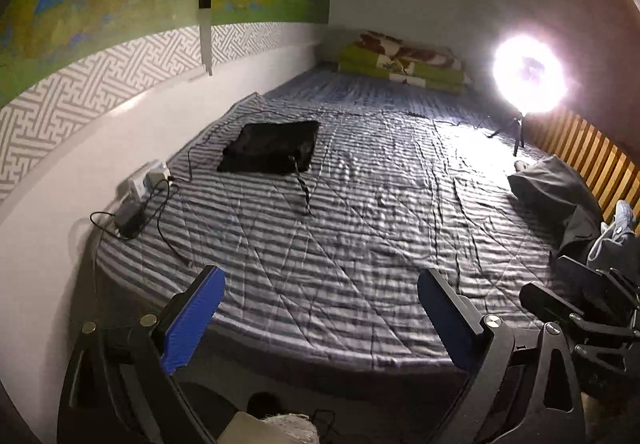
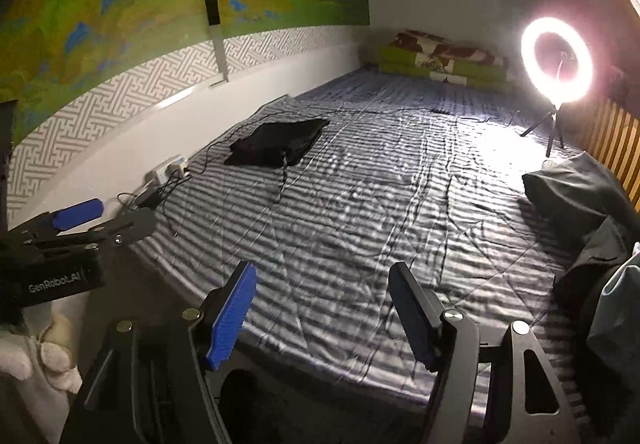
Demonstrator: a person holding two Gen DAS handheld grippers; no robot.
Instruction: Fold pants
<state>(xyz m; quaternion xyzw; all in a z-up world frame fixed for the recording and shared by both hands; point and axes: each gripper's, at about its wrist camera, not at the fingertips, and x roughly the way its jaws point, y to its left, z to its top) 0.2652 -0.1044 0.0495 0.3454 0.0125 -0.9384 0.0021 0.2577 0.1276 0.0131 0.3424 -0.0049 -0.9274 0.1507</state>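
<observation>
the bed [image 1: 360,252] takes up nearly the whole view, its striped quilt rumpled and bare across the middle, and that bare stretch looks like the only sensible folding ground. a folded black garment [image 1: 272,148], which i take to be pants already done, lies far off near the wall side with its drawstring [image 1: 302,186] trailing loose onto the quilt. a heap of dark clothing [image 2: 580,196] is piled at the right edge beside the wooden slats; the next pants probably sit in it, though i cannot tell one piece from another.

risks, as i judge them: pulling from that heap could drag out more than one piece, or a jacket instead. the ring light [image 2: 557,60] on its thin tripod stands near the heap, so a swung leg could tip it. its glare washes out the left view, making edges hard to read.

smaller hazards lie by the wall: a power strip [image 1: 154,174] and black cables [image 1: 168,228] snake onto the quilt, where fabric or a claw could snag them.

the left claw [image 1: 320,320] hangs wide and empty above the near edge; the right claw [image 2: 324,320] likewise gapes wide, holding nothing.
</observation>
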